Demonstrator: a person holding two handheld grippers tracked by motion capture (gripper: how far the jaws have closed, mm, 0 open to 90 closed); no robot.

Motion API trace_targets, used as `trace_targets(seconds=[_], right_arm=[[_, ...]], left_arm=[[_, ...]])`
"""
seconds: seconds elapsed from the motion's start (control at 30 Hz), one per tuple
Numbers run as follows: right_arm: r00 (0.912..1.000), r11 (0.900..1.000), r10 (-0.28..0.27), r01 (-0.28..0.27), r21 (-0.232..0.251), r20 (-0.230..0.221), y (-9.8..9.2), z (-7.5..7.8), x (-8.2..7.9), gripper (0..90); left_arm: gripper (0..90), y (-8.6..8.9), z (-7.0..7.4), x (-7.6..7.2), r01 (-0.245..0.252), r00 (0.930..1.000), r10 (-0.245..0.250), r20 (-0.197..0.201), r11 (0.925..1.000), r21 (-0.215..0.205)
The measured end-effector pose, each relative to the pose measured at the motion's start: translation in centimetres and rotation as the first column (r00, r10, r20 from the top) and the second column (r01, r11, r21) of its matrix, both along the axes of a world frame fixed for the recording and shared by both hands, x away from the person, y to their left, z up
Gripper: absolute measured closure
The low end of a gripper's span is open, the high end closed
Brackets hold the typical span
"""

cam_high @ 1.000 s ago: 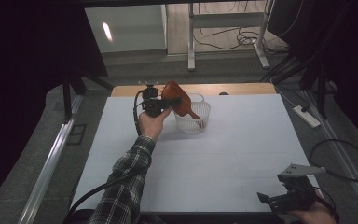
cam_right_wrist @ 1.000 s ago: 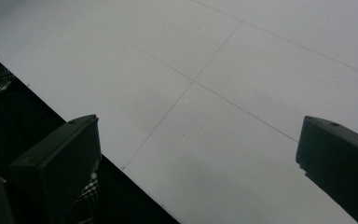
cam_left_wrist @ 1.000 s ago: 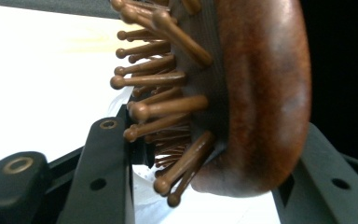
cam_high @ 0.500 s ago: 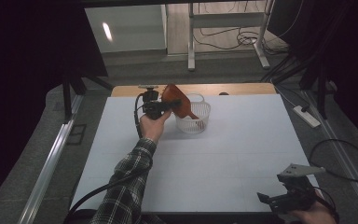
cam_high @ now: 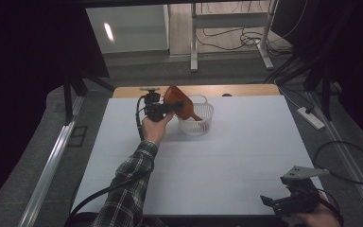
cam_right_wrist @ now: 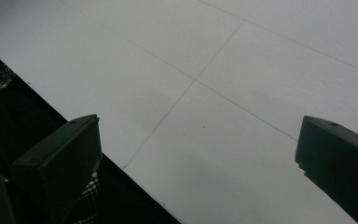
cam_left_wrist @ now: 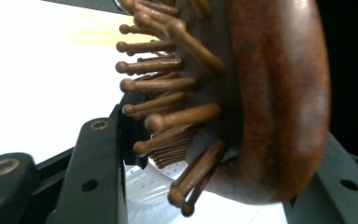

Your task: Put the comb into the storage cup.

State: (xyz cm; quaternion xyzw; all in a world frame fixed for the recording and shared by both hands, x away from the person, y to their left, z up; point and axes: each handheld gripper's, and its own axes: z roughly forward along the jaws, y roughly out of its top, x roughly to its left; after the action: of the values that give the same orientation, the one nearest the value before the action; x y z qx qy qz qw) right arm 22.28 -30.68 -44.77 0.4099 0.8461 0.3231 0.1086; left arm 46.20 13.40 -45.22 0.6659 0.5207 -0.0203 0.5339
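- You are clamping the left gripper (cam_high: 172, 108) on the brown wooden paddle hairbrush (cam_high: 179, 101), tilted over the white perforated plastic basket (cam_high: 197, 124) at the far counter (cam_high: 227, 156).
- Your right gripper (cam_high: 276, 202) is idling near, fingers apart.
- Releasing off-centre risks tipping the basket.

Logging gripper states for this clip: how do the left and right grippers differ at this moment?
The left gripper is shut on the wooden hairbrush, while the right gripper holds nothing, its jaws wide apart. The left gripper is far out on the table at the white basket; the right gripper sits at the near edge of the table. The left one is raised above the table; the right one hangs low. Both are black, hand-held two-jaw tools.
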Motion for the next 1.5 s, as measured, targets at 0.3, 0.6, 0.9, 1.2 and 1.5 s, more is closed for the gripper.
trace_targets(seconds=[0.3,0.6,0.9,1.2,1.5], right_arm=[[1.0000,1.000,-0.002,0.002,0.002,0.002,-0.01,-0.02,-0.01,0.9],[1.0000,1.000,-0.001,0.001,0.001,0.001,0.00,-0.03,0.00,1.0],[1.0000,1.000,-0.001,0.001,0.002,0.000,-0.01,-0.02,0.00,1.0],[1.0000,1.000,0.000,0.000,0.002,0.001,-0.01,-0.03,0.00,1.0],[1.0000,1.000,0.001,-0.001,-0.001,0.002,-0.02,-0.01,-0.01,1.0]], left_arm=[[42.6,0.00,-0.01,0.10,-0.023,0.9997,0.023,-0.006,0.9989,0.040],[36.4,0.00,-0.14,0.19,-0.019,0.9998,0.018,0.005,0.9984,0.054],[25.0,-0.30,-0.09,0.28,-0.002,0.9996,-0.001,0.027,0.9966,0.083],[15.5,-0.41,0.08,0.29,0.007,0.9988,-0.013,0.048,0.9932,0.116],[10.4,0.00,0.24,0.10,0.023,0.9981,-0.030,0.053,0.9908,0.133]])
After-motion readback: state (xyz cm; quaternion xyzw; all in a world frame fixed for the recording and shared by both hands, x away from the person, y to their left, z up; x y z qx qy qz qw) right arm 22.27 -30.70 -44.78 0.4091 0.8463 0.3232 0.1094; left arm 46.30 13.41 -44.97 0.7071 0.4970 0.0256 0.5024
